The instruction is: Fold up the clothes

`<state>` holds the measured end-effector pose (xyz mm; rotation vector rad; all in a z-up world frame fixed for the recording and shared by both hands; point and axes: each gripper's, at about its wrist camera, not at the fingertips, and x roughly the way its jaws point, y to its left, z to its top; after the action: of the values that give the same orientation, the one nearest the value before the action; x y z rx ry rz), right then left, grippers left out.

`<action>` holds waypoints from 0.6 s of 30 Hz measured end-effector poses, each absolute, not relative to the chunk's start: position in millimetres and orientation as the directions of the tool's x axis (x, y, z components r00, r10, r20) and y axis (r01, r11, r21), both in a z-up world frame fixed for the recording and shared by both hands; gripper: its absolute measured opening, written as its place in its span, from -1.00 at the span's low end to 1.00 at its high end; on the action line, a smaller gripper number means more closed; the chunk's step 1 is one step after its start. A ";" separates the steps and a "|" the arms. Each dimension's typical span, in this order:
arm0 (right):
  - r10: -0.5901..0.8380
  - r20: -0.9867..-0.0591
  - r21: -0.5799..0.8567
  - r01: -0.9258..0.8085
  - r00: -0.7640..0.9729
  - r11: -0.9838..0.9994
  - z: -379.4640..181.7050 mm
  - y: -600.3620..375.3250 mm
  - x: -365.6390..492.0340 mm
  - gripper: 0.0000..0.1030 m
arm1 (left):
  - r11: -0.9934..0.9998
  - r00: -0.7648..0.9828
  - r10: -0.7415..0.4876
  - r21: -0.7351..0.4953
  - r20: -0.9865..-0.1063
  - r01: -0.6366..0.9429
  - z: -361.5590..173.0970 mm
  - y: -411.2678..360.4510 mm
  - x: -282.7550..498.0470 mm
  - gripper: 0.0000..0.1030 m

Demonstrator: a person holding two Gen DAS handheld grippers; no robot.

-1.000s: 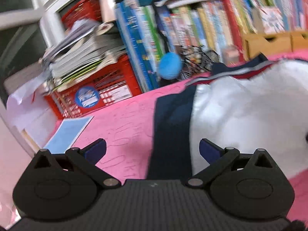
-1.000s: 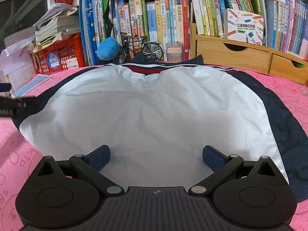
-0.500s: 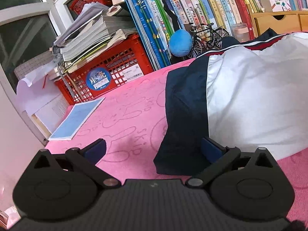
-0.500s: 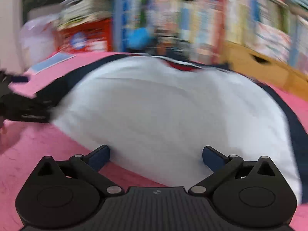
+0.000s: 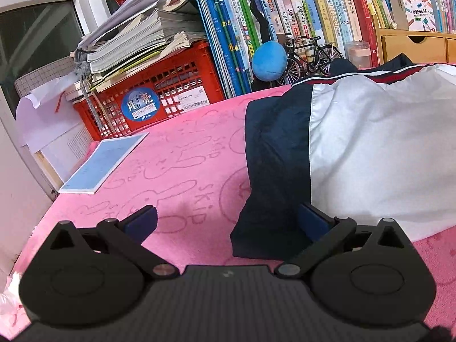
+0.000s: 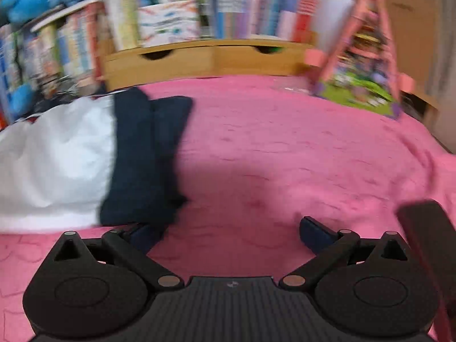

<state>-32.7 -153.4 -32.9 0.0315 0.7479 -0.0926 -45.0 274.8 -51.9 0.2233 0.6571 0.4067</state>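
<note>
Left gripper (image 5: pixel 226 222): jaws spread wide, nothing between them, held low over the pink blanket (image 5: pixel 176 154). Right-hand blue pad sits just at the lower corner of the navy sleeve (image 5: pixel 273 154) (contact cannot be confirmed). Left-hand pad over bare blanket.

Jacket (image 5: pixel 382 148): white body with navy sleeves and a red-and-white stripe at the collar, lying flat on the blanket, spread to the right of the left gripper. Seen from the right wrist view, same jacket (image 6: pixel 54 159) at far left, navy sleeve (image 6: pixel 148 156) folded along its edge.

Right gripper (image 6: pixel 230 233): jaws apart, empty, above open blanket to the right of the jacket. Left pad close to the sleeve's lower end, touching or not cannot be told (view heavily blurred).

Surroundings: red crate (image 5: pixel 154 94) with a stack of papers on top at the blanket's far left edge; blue notebook (image 5: pixel 105 162) lying flat near it; row of books (image 5: pixel 299 14) behind; blue ball (image 5: pixel 269 61) beside a small model bicycle (image 5: pixel 307 57); wooden drawers (image 6: pixel 205 59) behind the jacket.
</note>
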 end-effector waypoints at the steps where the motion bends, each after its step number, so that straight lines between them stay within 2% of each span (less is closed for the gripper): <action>1: -0.070 -0.671 0.005 0.099 0.739 0.995 -29.7 -151.2 -36.3 0.91 | 0.897 0.717 0.435 0.328 -0.544 -0.295 -51.9 274.5 -45.0 1.00; 4: -0.022 -0.615 0.049 0.066 0.788 0.997 -14.7 -136.0 -49.6 0.91 | 0.896 0.717 0.436 0.330 -0.543 -0.295 -51.8 274.4 -44.8 1.00; 6: 0.068 -0.568 0.119 0.000 0.821 0.993 -2.9 -113.4 -53.8 0.91 | 0.896 0.718 0.437 0.331 -0.542 -0.296 -51.8 274.5 -44.7 1.00; 8: 0.282 -0.542 0.237 -0.178 0.792 0.955 4.2 -76.3 -47.9 0.93 | 0.895 0.718 0.439 0.333 -0.541 -0.296 -51.9 274.4 -44.5 1.00; 10: 0.433 -0.524 0.291 -0.324 0.733 0.900 7.2 -26.3 -36.4 0.93 | 0.893 0.718 0.442 0.339 -0.537 -0.296 -52.1 273.6 -44.4 1.00; 14: 0.531 -0.501 0.234 -0.484 0.683 0.843 11.3 68.0 -11.9 0.94 | 0.887 0.718 0.451 0.353 -0.530 -0.297 -52.4 272.0 -44.4 1.00; 16: 0.535 -0.539 0.197 -0.521 0.651 0.831 5.5 103.9 2.7 0.93 | 0.888 0.718 0.450 0.349 -0.531 -0.299 -52.3 272.9 -44.4 1.00; 18: 0.482 -0.579 0.116 -0.518 0.658 0.847 -4.7 115.9 17.6 0.92 | 0.890 0.715 0.450 0.340 -0.535 -0.305 -51.9 275.2 -44.3 1.00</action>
<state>17.6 115.9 -4.7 -0.0610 0.6374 0.5668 -44.3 275.2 -51.9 0.2348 0.6515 0.4223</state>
